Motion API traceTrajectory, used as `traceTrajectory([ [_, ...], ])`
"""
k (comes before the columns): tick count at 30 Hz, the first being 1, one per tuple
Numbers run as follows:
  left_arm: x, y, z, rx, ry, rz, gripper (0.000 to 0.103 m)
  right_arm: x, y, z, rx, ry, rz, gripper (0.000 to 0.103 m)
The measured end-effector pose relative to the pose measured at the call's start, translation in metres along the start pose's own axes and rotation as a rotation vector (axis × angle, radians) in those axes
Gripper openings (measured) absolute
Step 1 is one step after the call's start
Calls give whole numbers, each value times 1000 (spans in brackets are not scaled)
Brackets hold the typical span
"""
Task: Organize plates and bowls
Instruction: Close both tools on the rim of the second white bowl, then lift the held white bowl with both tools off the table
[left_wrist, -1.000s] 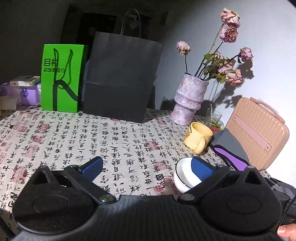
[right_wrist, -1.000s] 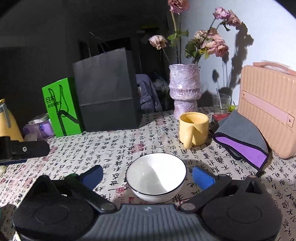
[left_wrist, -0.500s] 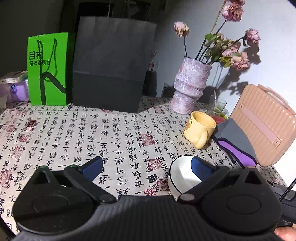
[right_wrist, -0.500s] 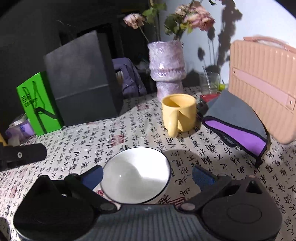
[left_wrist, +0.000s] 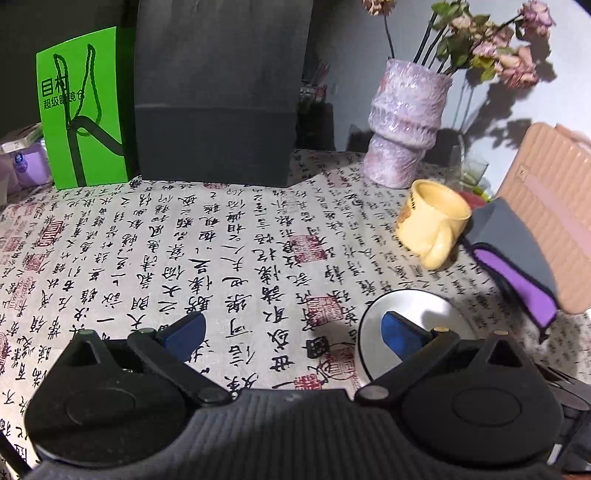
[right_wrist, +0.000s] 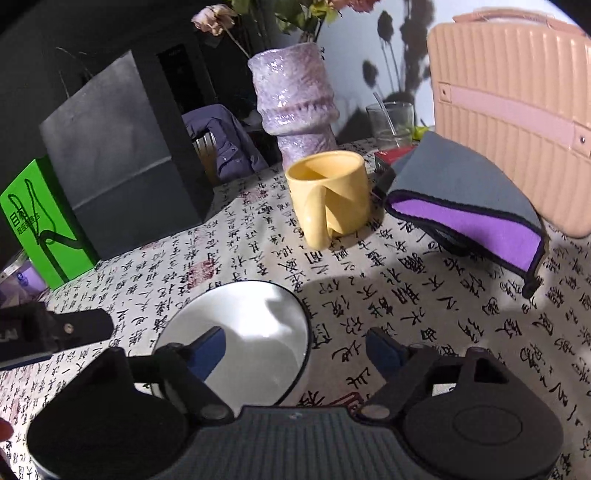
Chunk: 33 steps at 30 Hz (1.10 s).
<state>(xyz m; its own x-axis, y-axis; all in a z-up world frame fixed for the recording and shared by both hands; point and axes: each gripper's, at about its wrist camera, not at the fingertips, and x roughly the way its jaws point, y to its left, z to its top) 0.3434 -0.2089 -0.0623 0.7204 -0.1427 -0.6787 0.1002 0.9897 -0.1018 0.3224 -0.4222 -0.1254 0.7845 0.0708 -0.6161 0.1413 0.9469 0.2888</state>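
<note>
The white bowl (right_wrist: 240, 339) sits on the near part of the cloth-covered surface (left_wrist: 229, 236), nearer than the yellow mug (right_wrist: 330, 192) and left of the grey and purple pouch (right_wrist: 465, 199). The right gripper (right_wrist: 295, 350) straddles the bowl's right rim: its left pad hangs over the bowl's inside, its right pad lies outside the wall, and the jaws are closing with the rim between them but not yet pinched. The left gripper (left_wrist: 291, 330) has its jaws spread wide and empty over bare cloth, its right pad just over the bowl's left edge. The step in hand looks like the pickup of the bowl. Next, the right jaws need to finish closing on the rim, deep enough that the smooth wall will not slip, before any lift. No plates are in view, so where the bowl should go cannot be told.
</note>
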Motion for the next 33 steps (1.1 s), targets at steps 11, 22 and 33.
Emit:
traceTrajectory([
  [11, 25, -22, -5, 54, 48, 5, 103, 12, -12, -5, 26, 40, 53, 48],
  [22, 43, -36, -9, 56, 96, 11, 93, 22, -19, -10, 56, 82, 100, 29],
  [33, 49, -40, -12, 25, 124, 4, 73, 21, -26, -12, 101, 81, 142, 17],
])
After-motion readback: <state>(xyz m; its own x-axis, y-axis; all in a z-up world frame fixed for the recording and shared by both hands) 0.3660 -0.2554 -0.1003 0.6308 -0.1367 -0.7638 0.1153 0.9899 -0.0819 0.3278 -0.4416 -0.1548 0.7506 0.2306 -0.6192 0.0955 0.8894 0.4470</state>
